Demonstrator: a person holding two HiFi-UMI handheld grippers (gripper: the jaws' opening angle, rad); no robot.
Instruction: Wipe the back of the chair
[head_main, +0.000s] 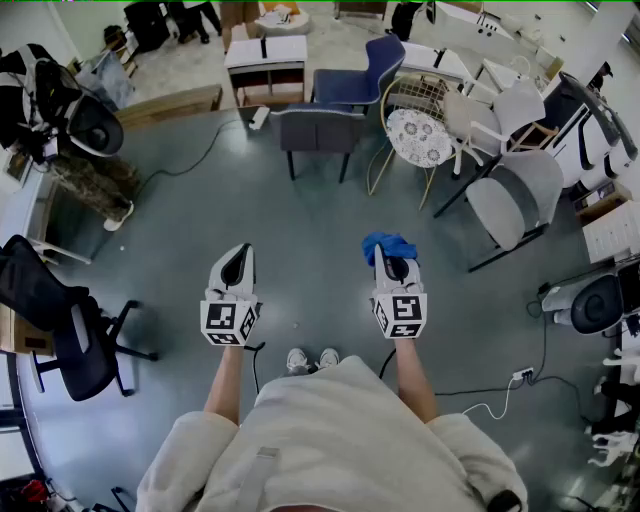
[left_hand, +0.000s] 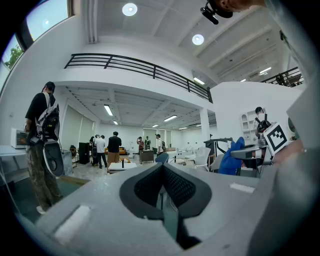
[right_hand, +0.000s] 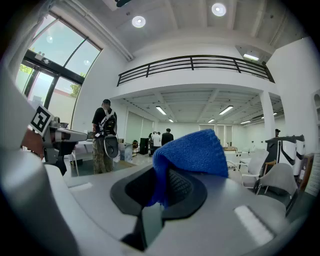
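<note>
Though crumpled, knitted blue cloth (right_hand: 192, 150) in right gripper (right_hand: 164, 196)

Open floor (head_main: 300, 235) ahead; beyond it dark chair (head_main: 318, 128), patterned chair (head_main: 420, 137), white chairs (head_main: 505, 205) right, black office chair (head_main: 68, 340) left.

Blue cloth (right_hand: 192, 150) lower end hidden between jaws.
</note>
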